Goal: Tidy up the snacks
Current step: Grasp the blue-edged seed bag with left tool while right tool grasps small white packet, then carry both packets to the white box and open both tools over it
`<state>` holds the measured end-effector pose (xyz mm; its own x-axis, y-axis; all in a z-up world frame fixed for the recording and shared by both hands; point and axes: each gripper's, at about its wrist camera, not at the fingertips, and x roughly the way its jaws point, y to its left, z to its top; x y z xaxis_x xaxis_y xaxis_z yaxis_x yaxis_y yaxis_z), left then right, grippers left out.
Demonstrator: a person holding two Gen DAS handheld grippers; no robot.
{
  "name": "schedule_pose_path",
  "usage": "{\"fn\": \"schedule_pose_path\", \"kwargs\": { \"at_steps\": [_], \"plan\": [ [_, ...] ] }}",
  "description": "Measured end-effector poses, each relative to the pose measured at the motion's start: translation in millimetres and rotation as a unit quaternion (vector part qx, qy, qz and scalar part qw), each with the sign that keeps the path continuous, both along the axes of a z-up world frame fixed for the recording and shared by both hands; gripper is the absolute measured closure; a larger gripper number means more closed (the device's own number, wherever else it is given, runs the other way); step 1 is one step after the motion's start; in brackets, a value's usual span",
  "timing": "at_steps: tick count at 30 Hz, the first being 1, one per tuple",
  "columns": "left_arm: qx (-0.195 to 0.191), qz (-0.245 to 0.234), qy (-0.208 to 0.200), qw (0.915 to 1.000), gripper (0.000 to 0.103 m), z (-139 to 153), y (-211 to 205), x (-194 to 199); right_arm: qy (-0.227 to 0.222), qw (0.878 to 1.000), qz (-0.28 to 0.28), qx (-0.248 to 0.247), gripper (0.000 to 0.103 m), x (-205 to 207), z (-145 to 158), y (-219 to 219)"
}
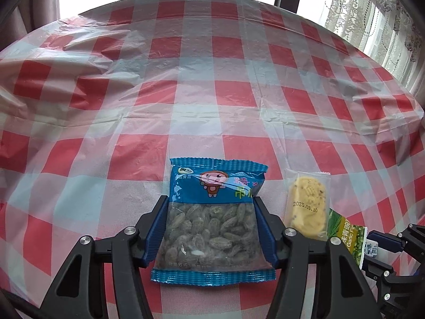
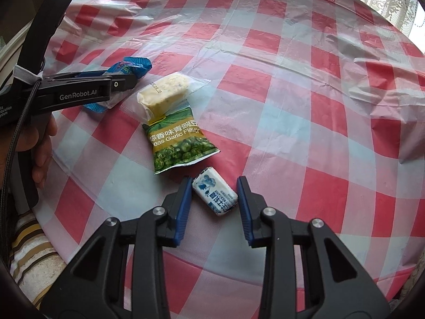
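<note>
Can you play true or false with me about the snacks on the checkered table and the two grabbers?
1. The left gripper has its fingers on both sides of the blue seed bag. True.
2. The right gripper is squeezing the green pea packet. False: its jaws are open on either side of the small white candy, and the pea packet lies beyond them.
3. The yellow cake in clear wrap lies between the blue seed bag and the green pea packet. True.
4. The tablecloth is plain green. False: it is red and white checks.
5. The small white candy has blue print on it. True.
</note>
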<state>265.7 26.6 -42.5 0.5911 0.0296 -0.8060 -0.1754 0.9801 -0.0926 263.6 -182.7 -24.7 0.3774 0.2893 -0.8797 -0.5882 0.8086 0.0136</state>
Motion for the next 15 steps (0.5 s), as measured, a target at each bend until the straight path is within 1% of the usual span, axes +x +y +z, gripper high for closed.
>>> {"fn": "schedule_pose_path", "kwargs": {
  "at_steps": [8,15],
  "plan": [
    [-0.015,0.017,0.008,0.9997,0.043,2.0,4.2,-18.0,0.007,1.0,-0.02,0.003,0.065,-11.6,3.3,-10.7],
    [-0.029,0.026,0.012,0.9992,0.044,4.2,2.1,-43.9,0.005,0.999,-0.031,0.007,0.065,-24.3,10.1,-19.9]
  ]
}}
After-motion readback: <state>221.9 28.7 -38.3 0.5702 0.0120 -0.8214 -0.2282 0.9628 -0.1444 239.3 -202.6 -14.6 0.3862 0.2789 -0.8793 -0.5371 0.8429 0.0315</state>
